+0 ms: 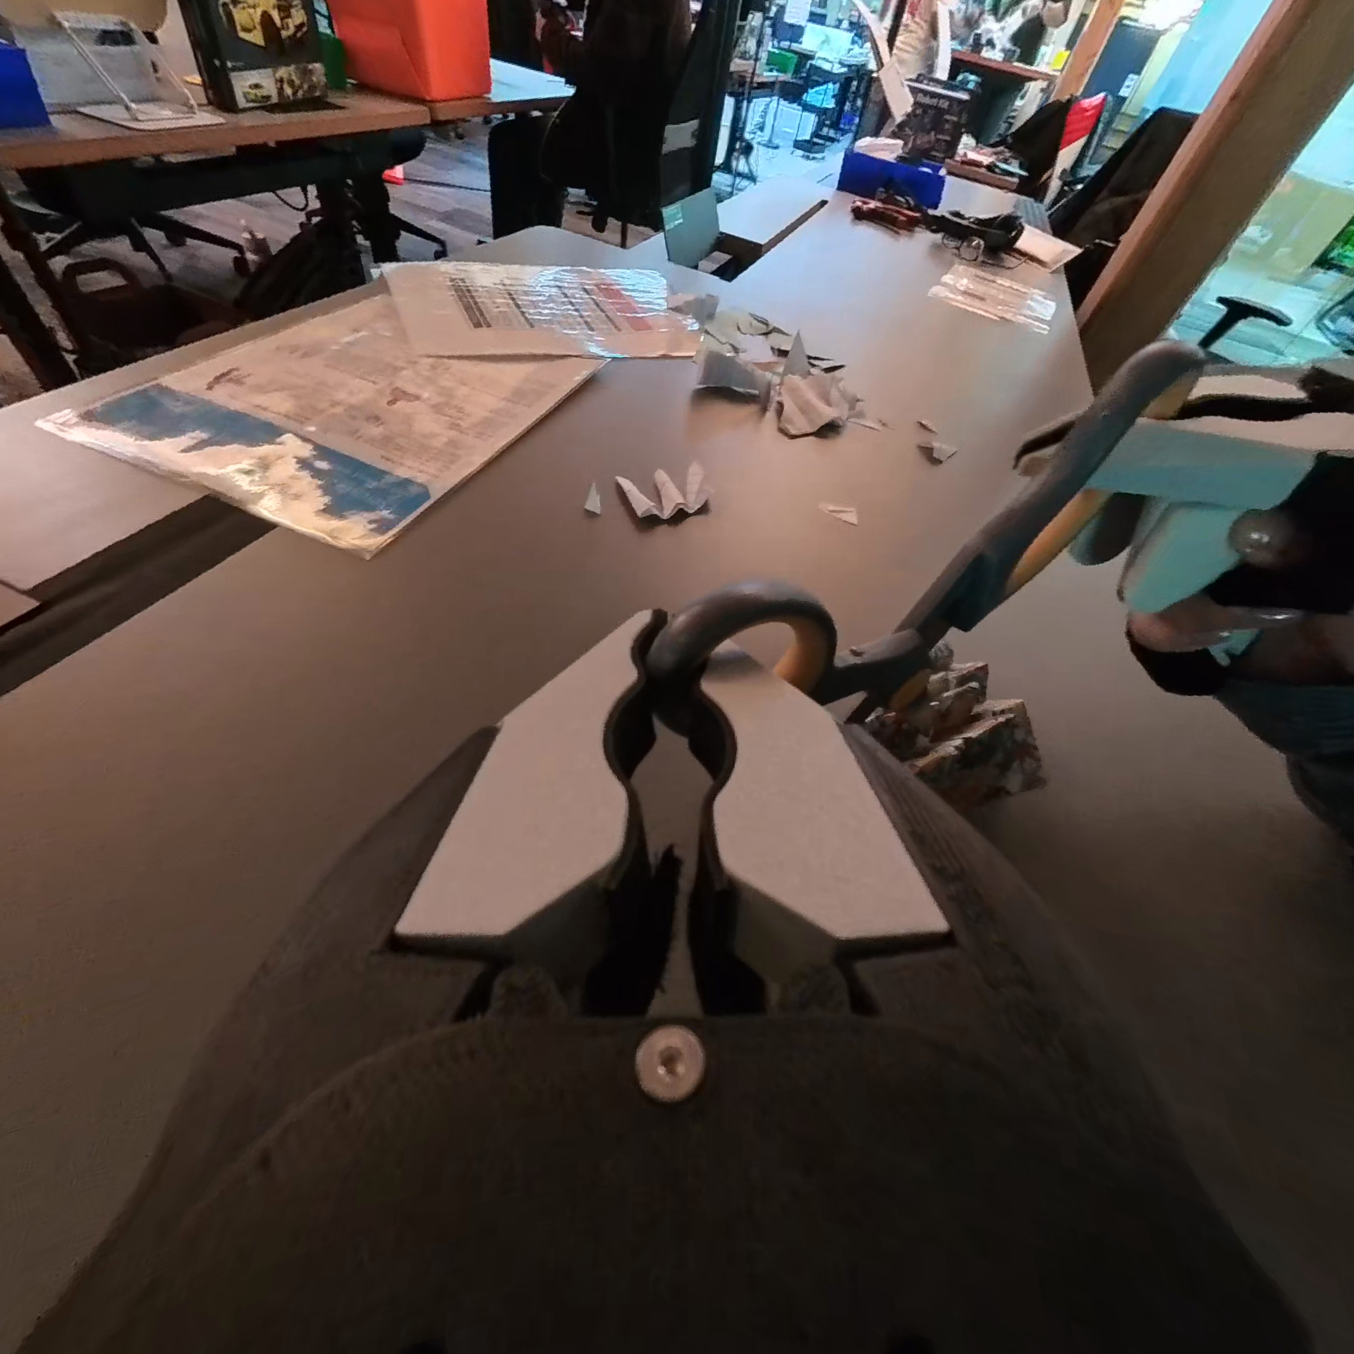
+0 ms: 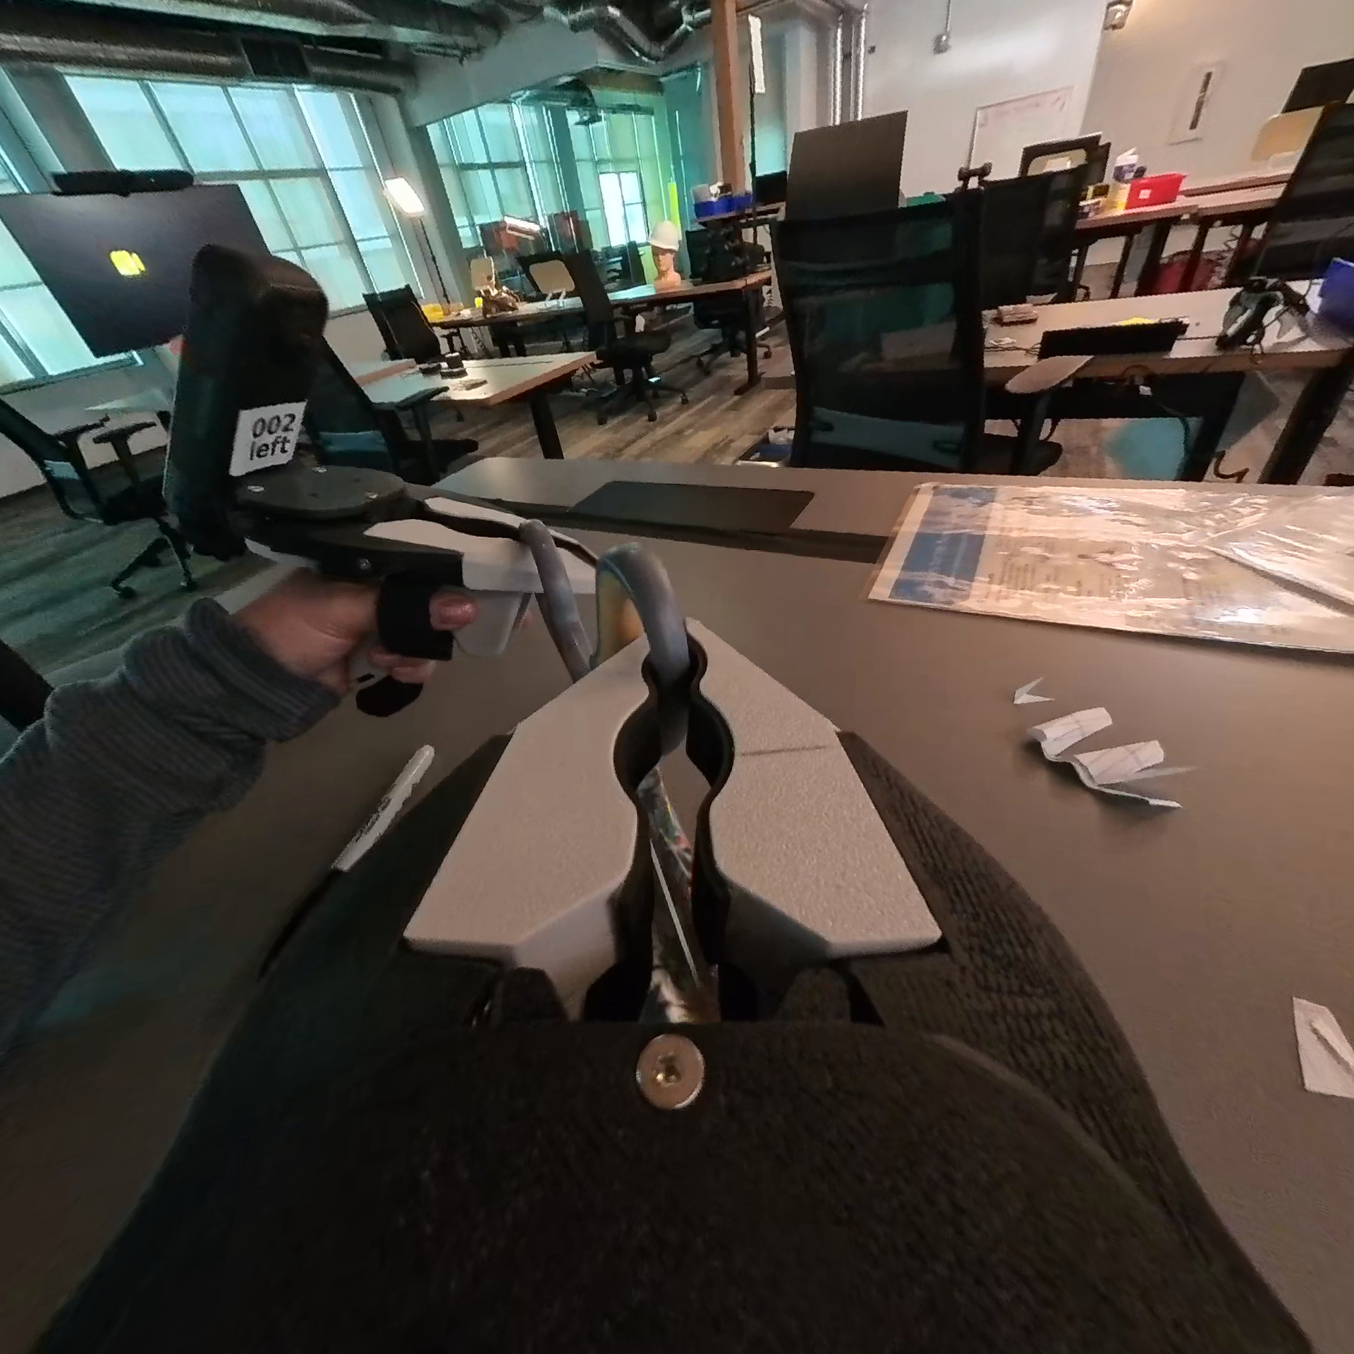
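Observation:
A pair of scissors (image 1: 952,601) with grey handles and orange inner trim is held between both grippers above the dark table (image 1: 366,733). My left gripper (image 1: 663,645) is shut on one handle loop (image 1: 740,608). My right gripper (image 2: 670,659) is shut on the other handle loop (image 2: 652,586). The right gripper shows at the right of the left wrist view (image 1: 1062,439), the left gripper at the left of the right wrist view (image 2: 557,557). The scissor blades meet a folded patterned paper (image 1: 960,740) standing on the table; it also shows between the right fingers (image 2: 667,864).
Laminated sheets (image 1: 308,432) lie at the far left of the table, another (image 2: 1099,557) in the right view. Cut paper scraps (image 1: 663,494) (image 2: 1099,755) are scattered about. A white marker (image 2: 388,806) lies near the left hand. Office chairs and desks stand beyond.

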Demonstrator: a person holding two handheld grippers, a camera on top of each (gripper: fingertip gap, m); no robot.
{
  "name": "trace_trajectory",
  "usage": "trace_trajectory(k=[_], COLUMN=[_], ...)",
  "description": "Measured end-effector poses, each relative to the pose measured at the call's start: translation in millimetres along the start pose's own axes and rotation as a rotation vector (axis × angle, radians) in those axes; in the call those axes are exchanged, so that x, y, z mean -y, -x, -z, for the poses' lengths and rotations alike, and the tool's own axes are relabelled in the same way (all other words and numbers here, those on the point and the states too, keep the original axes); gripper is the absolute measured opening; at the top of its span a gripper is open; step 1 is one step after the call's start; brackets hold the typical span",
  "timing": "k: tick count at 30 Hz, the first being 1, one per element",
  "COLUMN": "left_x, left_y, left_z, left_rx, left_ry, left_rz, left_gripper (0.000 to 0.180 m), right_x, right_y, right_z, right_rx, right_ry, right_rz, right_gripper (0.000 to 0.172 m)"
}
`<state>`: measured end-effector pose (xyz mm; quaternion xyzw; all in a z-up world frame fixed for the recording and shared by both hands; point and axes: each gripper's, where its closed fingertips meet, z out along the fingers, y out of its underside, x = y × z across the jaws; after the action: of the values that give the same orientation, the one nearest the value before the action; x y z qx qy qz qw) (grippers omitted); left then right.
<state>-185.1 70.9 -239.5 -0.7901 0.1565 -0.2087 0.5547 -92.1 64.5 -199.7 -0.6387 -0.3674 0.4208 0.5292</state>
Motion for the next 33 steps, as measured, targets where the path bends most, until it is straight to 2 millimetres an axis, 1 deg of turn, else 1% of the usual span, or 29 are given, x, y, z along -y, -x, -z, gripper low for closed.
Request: trace_trajectory(k=[4,9,16,22,25,28,30,33], left_x=[5.0,14.7,28.9,37.9,43.1,45.7,47.4,52.9], left_y=[-10.9,-29.5,-56.3,-69.1,-78.3,-89.9,-99.1,-109.3], left_z=[-3.3,-7.6,-11.3,-10.5,-8.5,-8.3,-7.4,-1.5], left_rx=[-0.027,-0.065,-0.107,-0.113,-0.122,-0.128,-0.131,-0.145], left_ry=[-0.003,-0.016,-0.034,-0.042,-0.042,-0.033,-0.035,-0.065], left_rz=[-0.019,-0.057,-0.115,-0.141,-0.157,-0.19,-0.228,-0.268], left_gripper=[0.0,0.0,0.0,0.0,0.0,0.0,0.0,0.0], right_x=[4.1,9.5,13.1,19.6,26.9,30.9,33.2,40.7], right_y=[-4.3,-8.3,-7.1,-6.6,-4.4,-1.7,-1.6,-3.9], right_z=[3.1,7.7,11.4,19.0,27.5,40.5,52.0,75.2], right_rx=[-0.003,-0.002,0.014,0.029,0.035,0.059,0.079,0.125], right_ry=[-0.02,-0.042,-0.055,-0.077,-0.076,-0.065,-0.072,-0.111], right_rz=[-0.01,-0.025,-0.034,-0.049,-0.014,0.025,0.049,0.065], right_gripper=[0.0,0.0,0.0,0.0,0.0,0.0,0.0,0.0])
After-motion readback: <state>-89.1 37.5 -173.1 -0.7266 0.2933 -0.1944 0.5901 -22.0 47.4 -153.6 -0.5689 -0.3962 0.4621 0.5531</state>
